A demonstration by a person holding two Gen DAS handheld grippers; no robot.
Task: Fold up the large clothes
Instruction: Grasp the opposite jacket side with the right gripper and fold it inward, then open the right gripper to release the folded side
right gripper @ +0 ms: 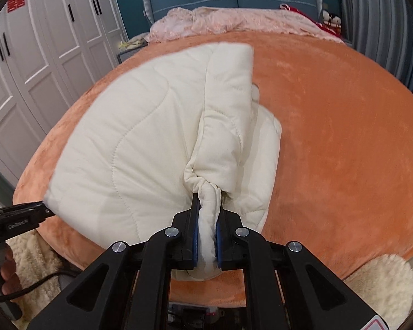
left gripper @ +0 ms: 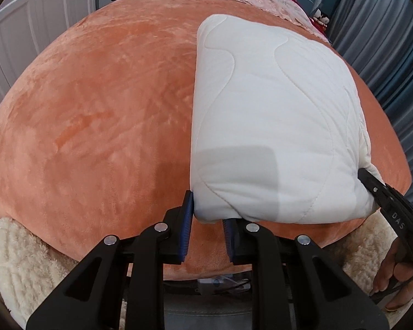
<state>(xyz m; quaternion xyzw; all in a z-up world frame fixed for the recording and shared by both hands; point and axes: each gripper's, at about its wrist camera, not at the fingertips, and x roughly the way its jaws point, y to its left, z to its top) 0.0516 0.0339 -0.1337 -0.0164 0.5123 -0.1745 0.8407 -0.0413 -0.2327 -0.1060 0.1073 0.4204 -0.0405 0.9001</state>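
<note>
Near: right gripper [right gripper: 206,220] clamped on bunched corner of folded cream quilted garment [right gripper: 140,143]; left gripper [left gripper: 206,220] pinched on its other near corner | Far: garment spread over orange plush bed cover [left gripper: 96,110] | Risk: thick padding could slip from pads, undoing the fold

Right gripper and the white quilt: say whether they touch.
Touching. The right wrist view shows the right gripper with both pads clamped on a bunched corner of the white quilt.

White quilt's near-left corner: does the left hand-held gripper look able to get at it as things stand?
Probably yes: the left hand-held gripper already has the white quilt corner between its fingers, and nothing on the orange blanket blocks it.
</note>
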